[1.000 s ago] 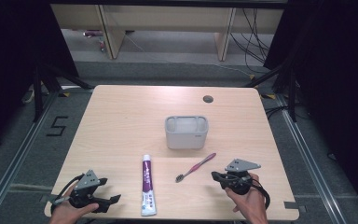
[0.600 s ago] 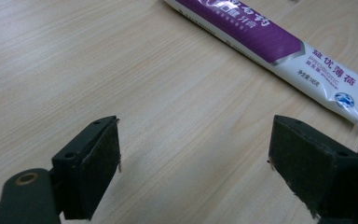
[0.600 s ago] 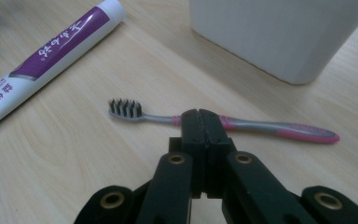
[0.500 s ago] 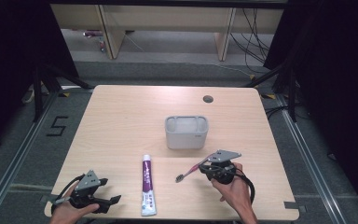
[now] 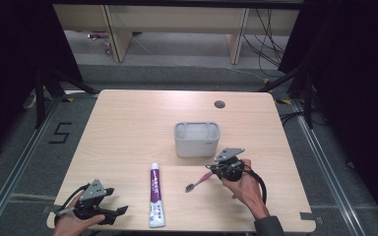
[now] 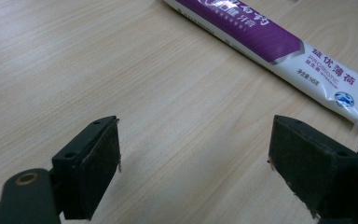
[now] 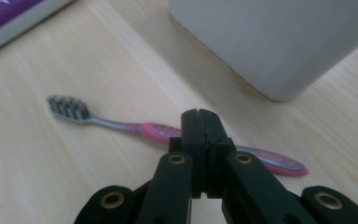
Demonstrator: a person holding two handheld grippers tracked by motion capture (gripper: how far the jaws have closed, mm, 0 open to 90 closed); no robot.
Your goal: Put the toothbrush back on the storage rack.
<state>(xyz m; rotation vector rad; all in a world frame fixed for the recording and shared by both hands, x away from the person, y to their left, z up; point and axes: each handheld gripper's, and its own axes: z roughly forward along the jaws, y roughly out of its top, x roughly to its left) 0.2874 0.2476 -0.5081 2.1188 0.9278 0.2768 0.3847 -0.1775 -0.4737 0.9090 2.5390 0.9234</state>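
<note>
Grey bin [image 5: 197, 139] mid-table, inside hard to make out, right gripper [image 7: 199, 122] pressed together over the pink toothbrush [image 7: 121, 125] — handle partly hidden, left gripper [image 6: 193, 163] spread wide near the toothpaste tube [image 6: 279, 44], cut off at the frame edge.

Place: a lab or test room set up for recording, not a home.
Surface: a single pale wooden surface [image 5: 128, 128] with a round cable hole [image 5: 220, 104], standing alone in the middle of the floor.
Floor: grey carpet, with a number 5 [image 5: 61, 132] taped beside the surface and metal rails [image 5: 10, 172] running along both sides.
Surroundings: black curtains [image 5: 354, 73] hang left and right; dark stand legs [image 5: 44, 88] rest on the floor.
Background: loose cables [image 5: 268, 34] trail under pale wooden shelving [image 5: 177, 19] at the far wall.
</note>
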